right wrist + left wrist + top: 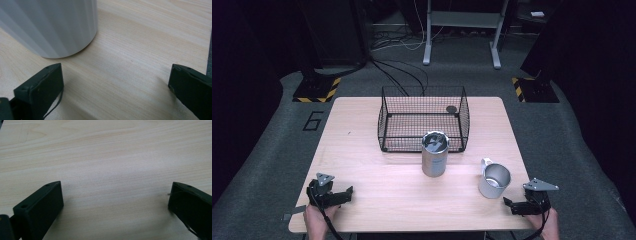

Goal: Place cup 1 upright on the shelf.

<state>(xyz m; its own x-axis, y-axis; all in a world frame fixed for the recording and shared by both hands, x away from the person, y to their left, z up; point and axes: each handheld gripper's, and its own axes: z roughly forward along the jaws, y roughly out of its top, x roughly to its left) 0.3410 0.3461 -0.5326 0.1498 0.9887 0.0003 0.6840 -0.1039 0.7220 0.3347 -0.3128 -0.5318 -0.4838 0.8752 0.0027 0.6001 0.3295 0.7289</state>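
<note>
Evidently a start posture is recorded: the left gripper [343, 195] is rested near the front left corner of the wooden table [362, 150], jaws spread wide over bare wood, nothing held. The right gripper [513, 204] is rested at the front right, jaws likewise parted and empty, just beside the metal mug [494, 180], whose wall is seen close in the right gripper view, off to one side of the jaw gap. A steel canister [434, 153] stands upright mid-table, directly before the wire basket [424, 120], probably staged for loading.
</note>
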